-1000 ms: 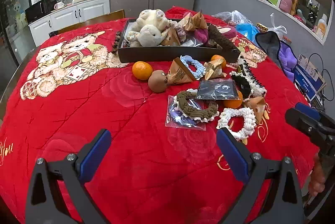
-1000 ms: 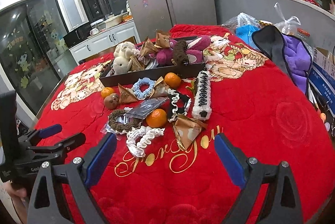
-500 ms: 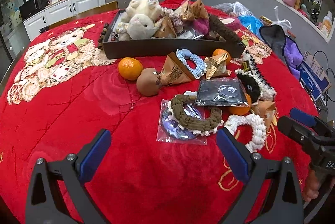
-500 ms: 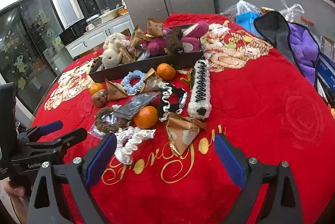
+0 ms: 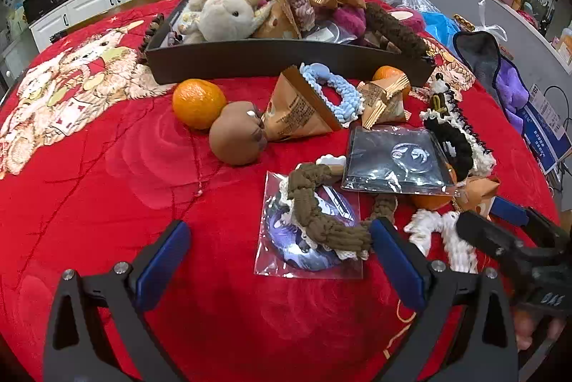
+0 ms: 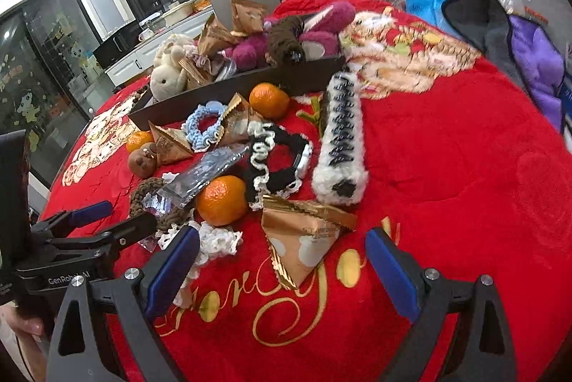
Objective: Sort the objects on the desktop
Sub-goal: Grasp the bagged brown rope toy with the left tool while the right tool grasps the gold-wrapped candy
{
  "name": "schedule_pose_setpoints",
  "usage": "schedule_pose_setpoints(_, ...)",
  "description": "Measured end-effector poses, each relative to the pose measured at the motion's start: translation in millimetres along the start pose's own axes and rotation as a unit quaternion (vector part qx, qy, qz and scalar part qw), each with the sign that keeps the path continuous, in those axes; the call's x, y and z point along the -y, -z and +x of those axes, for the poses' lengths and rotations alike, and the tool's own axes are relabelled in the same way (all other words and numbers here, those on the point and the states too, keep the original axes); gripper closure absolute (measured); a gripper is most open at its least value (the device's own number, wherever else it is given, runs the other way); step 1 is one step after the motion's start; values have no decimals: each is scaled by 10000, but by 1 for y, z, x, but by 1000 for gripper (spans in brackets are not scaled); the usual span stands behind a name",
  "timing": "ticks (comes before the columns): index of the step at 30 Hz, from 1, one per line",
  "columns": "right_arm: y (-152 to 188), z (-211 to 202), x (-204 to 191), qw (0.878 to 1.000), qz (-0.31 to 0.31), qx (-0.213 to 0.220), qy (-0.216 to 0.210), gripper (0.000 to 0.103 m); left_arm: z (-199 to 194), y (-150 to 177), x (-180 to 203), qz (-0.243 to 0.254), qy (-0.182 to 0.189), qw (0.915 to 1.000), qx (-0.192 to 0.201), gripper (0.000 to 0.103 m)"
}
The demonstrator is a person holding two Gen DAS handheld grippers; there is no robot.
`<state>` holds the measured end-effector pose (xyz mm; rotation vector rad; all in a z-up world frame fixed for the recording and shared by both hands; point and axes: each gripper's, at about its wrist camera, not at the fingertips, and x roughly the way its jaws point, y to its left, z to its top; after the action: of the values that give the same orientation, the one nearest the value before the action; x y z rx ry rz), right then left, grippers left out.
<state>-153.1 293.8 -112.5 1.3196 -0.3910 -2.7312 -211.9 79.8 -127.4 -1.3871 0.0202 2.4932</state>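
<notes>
My left gripper point(image 5: 280, 266) is open just above the red cloth. A clear bag with a purple disc point(image 5: 307, 239) and a brown scrunchie point(image 5: 318, 210) lie just ahead, reaching between its fingertips. Beyond sit a brown ball toy point(image 5: 236, 139), an orange point(image 5: 198, 101) and a blue scrunchie point(image 5: 332, 92). My right gripper point(image 6: 282, 264) is open too, with a gold triangular snack packet point(image 6: 300, 239) lying between its fingertips. Behind that packet are another orange point(image 6: 221, 199), a black-and-white scrunchie point(image 6: 279, 160) and a furry hair claw point(image 6: 341, 139). Neither gripper holds anything.
A dark tray point(image 5: 286, 58) at the back holds a plush rabbit point(image 5: 228, 10), snack packets and plush toys. Purple and grey cloths point(image 6: 529, 53) lie at the table's right edge. The left gripper's fingers point(image 6: 96, 221) show close on the right view's left side.
Both grippers have moved forward and lower toward the pile. The bagged scrunchie now reaches the left fingertips, and the gold packet lies between the right ones. Nothing was picked up.
</notes>
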Motion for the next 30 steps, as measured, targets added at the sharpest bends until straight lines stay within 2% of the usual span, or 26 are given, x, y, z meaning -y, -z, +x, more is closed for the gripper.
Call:
schedule_pose_setpoints(2,2,6,-2,9999,-55,4,91,6,1,1,1,65,-29,9999,77,1)
schedule_pose_setpoints(7,8,16,-21,9962,-637,-18,585,3,1,1,2,138,-21,9998,118,1)
schedule_pose_setpoints(9,8,17,-20,9960,-655,-27,612,3,0,1,1,121,24,9998,142,2)
schedule_pose_setpoints(11,7,16,-18,9966,-607,-6,558,4,-2,1,1,107,83,9998,168,7)
schedule_pose_setpoints(13,7,14,-16,9969,-564,19,554,5,-4,1,2,114,171,9996,182,21)
schedule_pose_setpoints(14,8,14,-16,9968,-554,28,578,8,-6,1,3,114,251,9994,186,25)
schedule_pose_setpoints(16,8,13,-17,9959,-566,45,707,16,-8,2,6,134,363,9991,177,42)
schedule_pose_setpoints(18,8,11,-18,9955,-574,74,751,31,-10,2,9,166,391,9989,193,51)
schedule_pose_setpoints(19,9,10,-18,9958,-560,67,714,35,-12,2,10,192,330,9990,250,58)
schedule_pose_setpoints(20,9,9,-18,9965,-525,50,645,46,-14,3,11,220,339,9988,286,63)
schedule_pose_setpoints(22,7,7,-19,9976,-460,5,511,56,-18,3,10,246,415,9982,347,75)
schedule_pose_setpoints(23,7,6,-20,9974,-479,12,534,62,-21,2,8,207,457,9980,375,76)
schedule_pose_setpoints(26,8,3,-24,9975,-509,27,498,70,-27,2,1,67,591,9975,390,81)
schedule_pose_setpoints(30,9,-2,-25,9978,-493,39,446,72,-33,4,-1,32,599,9972,441,85)
